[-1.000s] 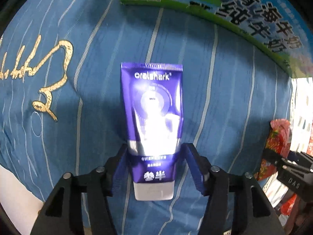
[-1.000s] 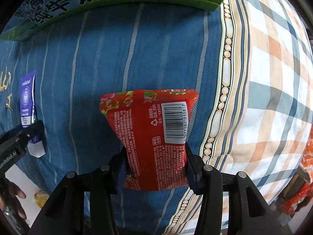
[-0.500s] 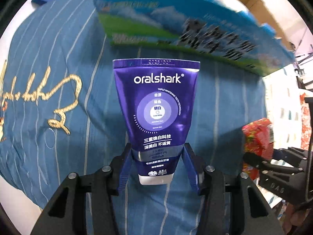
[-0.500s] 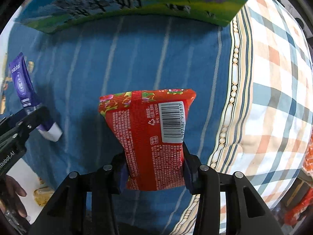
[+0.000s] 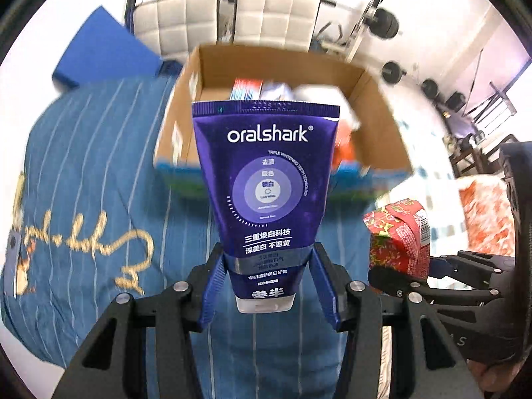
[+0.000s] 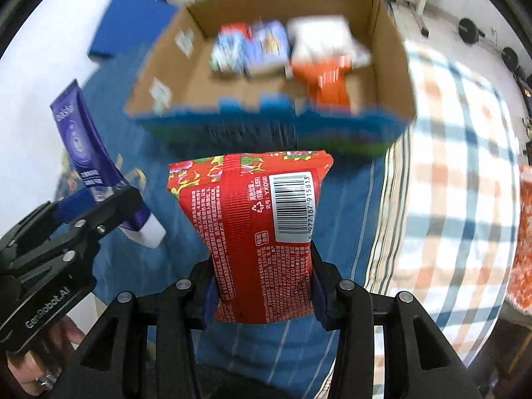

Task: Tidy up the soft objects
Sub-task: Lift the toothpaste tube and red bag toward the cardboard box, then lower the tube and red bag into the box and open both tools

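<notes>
In the left wrist view, the left gripper [image 5: 267, 286] fills the bottom centre of the frame; its jaws are closed part-way onto the lower end of a purple toothpaste tube [image 5: 266, 186], which stands upright with its white cap down between the blue pads; the tube rises to the middle of the frame, in front of an open cardboard box [image 5: 382, 113] that sits in the upper centre on a blue striped bedspread [image 5: 99, 173]; blurred packets lie inside the box; at the right edge the right gripper [image 5: 399, 276] holds a red snack packet [image 5: 399, 239]; white padded chairs [image 5: 186, 23] show at the top.

In the right wrist view, the right gripper [image 6: 262, 296] sits at bottom centre, its jaws squeezed onto the lower part of the red snack packet [image 6: 256, 226], barcode facing the camera; the packet stands upright in mid frame, below the cardboard box [image 6: 392, 66] in the upper centre; the box holds several blurred packets; at the left edge the left gripper [image 6: 99, 206] grips the toothpaste tube [image 6: 83, 143], tilted, cap toward the lower right; a checked quilt [image 6: 459, 173] covers the right side, touching the blue bedspread [image 6: 345, 206].
</notes>
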Demonstrator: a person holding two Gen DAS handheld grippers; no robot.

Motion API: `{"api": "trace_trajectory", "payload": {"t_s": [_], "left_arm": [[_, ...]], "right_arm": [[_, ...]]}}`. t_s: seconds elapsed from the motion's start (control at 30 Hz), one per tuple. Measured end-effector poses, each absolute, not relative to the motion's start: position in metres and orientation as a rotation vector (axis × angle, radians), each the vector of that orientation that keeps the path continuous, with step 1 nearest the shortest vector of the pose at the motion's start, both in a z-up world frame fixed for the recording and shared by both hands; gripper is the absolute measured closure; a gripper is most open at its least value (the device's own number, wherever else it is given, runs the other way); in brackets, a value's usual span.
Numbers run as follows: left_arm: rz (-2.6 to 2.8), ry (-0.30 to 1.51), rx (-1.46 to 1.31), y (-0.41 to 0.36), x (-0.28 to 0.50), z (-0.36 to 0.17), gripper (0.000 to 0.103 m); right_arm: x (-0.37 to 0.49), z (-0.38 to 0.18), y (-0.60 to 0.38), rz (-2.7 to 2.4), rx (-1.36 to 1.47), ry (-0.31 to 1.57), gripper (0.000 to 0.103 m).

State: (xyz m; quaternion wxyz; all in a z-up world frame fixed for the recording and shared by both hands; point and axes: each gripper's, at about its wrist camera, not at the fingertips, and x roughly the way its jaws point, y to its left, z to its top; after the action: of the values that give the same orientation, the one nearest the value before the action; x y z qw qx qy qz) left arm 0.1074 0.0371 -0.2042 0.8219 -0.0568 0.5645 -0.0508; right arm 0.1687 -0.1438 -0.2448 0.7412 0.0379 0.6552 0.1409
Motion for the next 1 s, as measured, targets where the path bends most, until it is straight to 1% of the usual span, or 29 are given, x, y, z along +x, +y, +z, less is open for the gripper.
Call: {"api": "trace_trajectory", "payload": {"t_s": [0.13, 0.27, 0.37, 0.47, 0.6, 0.73, 1.0], "left_arm": [[-0.13, 1.137, -0.133, 0.037, 0.14, -0.182, 0.056], [-0.136, 1.126, -0.174, 0.046, 0.176, -0.174, 0.056], [-0.139, 1.128, -0.189, 0.052, 0.203, -0.174, 0.056], [-0.142, 1.144, -0.205, 0.056, 0.228, -0.177, 0.056], [-0.141, 1.191, -0.205, 0.06, 0.262, -0.191, 0.056], [-0.164, 1.274, -0.203, 0.06, 0.288, -0.214, 0.056], [-0.195, 1.479, -0.183, 0.058, 0.315, -0.288, 0.056]], "right_arm": [[0.198, -0.198, -0.158, 0.308, 0.094, 1.35, 0.056], [0.231, -0.171, -0.172, 0.288, 0.121, 1.299, 0.056], [0.255, -0.159, -0.178, 0.266, 0.135, 1.273, 0.056], [0.277, -0.16, -0.178, 0.246, 0.147, 1.263, 0.056], [0.305, -0.178, -0.169, 0.227, 0.155, 1.285, 0.056], [0.333, -0.219, -0.158, 0.226, 0.164, 1.347, 0.056], [0.36, -0.295, -0.141, 0.23, 0.174, 1.469, 0.056]]}}
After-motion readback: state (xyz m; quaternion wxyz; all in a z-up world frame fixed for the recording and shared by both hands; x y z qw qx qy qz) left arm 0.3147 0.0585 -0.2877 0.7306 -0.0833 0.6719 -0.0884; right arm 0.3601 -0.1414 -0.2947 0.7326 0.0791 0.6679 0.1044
